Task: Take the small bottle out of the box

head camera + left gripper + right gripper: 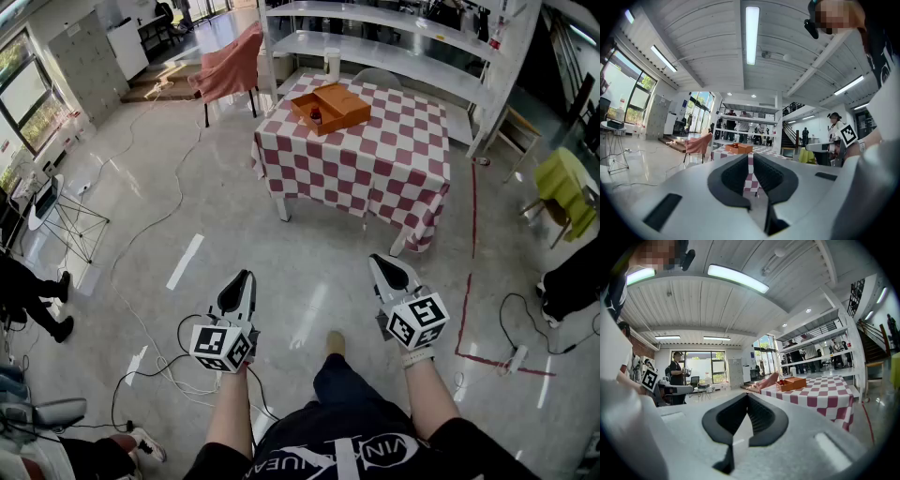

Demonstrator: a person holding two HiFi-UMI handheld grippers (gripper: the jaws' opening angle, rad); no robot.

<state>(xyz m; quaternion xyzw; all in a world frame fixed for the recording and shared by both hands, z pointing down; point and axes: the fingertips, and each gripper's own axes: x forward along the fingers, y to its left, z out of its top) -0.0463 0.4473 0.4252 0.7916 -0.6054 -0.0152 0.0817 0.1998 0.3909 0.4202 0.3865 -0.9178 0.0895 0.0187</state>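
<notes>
An open orange box (330, 108) lies on the far left part of a table with a red-and-white checked cloth (375, 173), several steps ahead of me. A small dark-red bottle (317, 115) stands inside it. Both gripper views show the box (738, 148) (793, 383) far off. My left gripper (244, 279) (751, 157) is held at waist height over the floor, its jaws a narrow slit apart with nothing between them. The right gripper (382, 265) (747, 395) is beside it, shut and empty.
A white cup (332, 61) stands at the table's back edge, before grey shelves (403, 56). A chair draped in pink (230, 66) is at the table's left, a yellow-green chair (562, 183) at right. Cables (141, 309) and red tape (473, 234) cross the floor. A person's legs (33, 300) are at left.
</notes>
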